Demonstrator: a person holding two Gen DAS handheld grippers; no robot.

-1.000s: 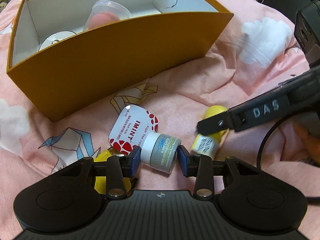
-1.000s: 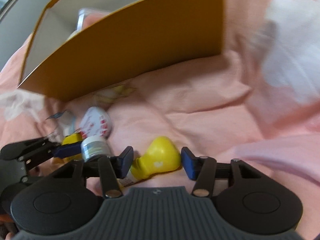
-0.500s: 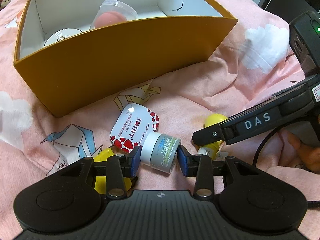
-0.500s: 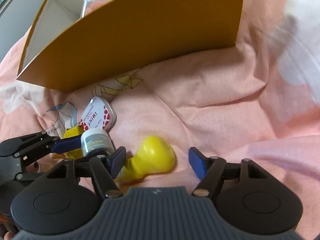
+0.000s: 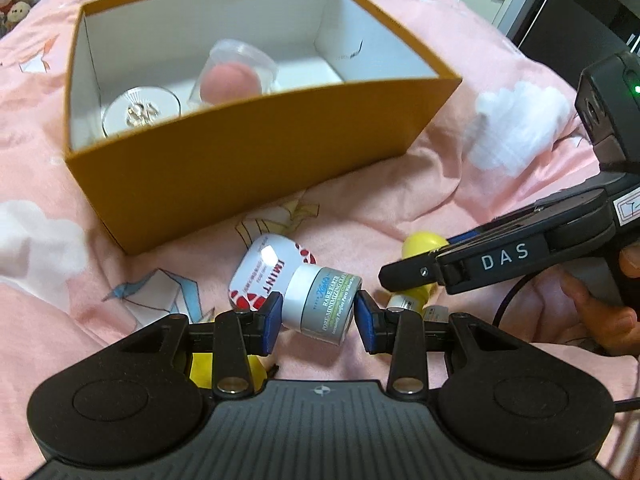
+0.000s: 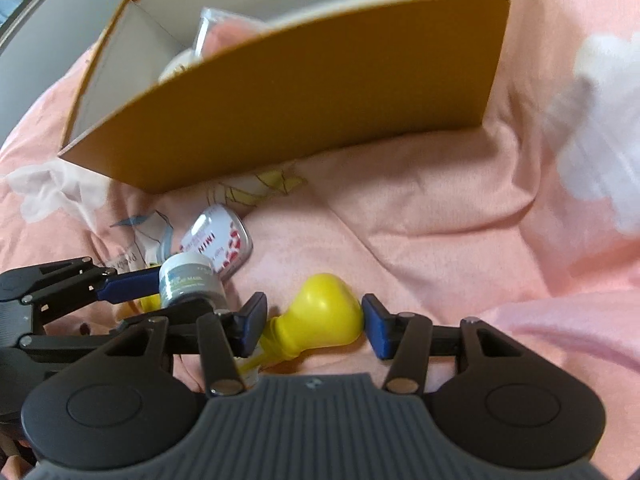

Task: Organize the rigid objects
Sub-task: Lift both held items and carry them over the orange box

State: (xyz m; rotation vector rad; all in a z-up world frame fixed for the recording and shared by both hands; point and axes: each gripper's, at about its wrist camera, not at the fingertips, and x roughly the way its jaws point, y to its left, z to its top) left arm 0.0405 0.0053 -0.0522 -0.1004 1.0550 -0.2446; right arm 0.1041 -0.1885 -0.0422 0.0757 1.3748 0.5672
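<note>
While both tools point down at the pink bedding (image 5: 400,184), the left hand-held gripper (image 5: 318,318) sits at the lower centre of the left wrist view with its blue pads pressed against the two ends of a small grey-and-white cream jar (image 5: 320,304), so it is clenched on that jar. Just behind the jar, a white and red mint tin (image 5: 266,274) lies flat on the bedding. A yellow object (image 5: 204,372) peeks out under the left finger; what it is cannot be told.

Across the upper half of that view stands an orange cardboard box (image 5: 240,176) with a white inside. It holds a round silver-topped item (image 5: 140,114) at its left end and a clear cup with something pink inside (image 5: 236,74) near the middle.

At the lower centre of the right wrist view, the right hand-held gripper (image 6: 314,320) has just been closing its jaws around the bulbous yellow cap of a small bottle (image 6: 324,310) lying on the bedding. The right pad touches the cap; a slight gap seems to remain at the left pad, so a firm grasp cannot be told. A person's fingers (image 5: 600,312) show at the right edge of the left wrist view.
</note>
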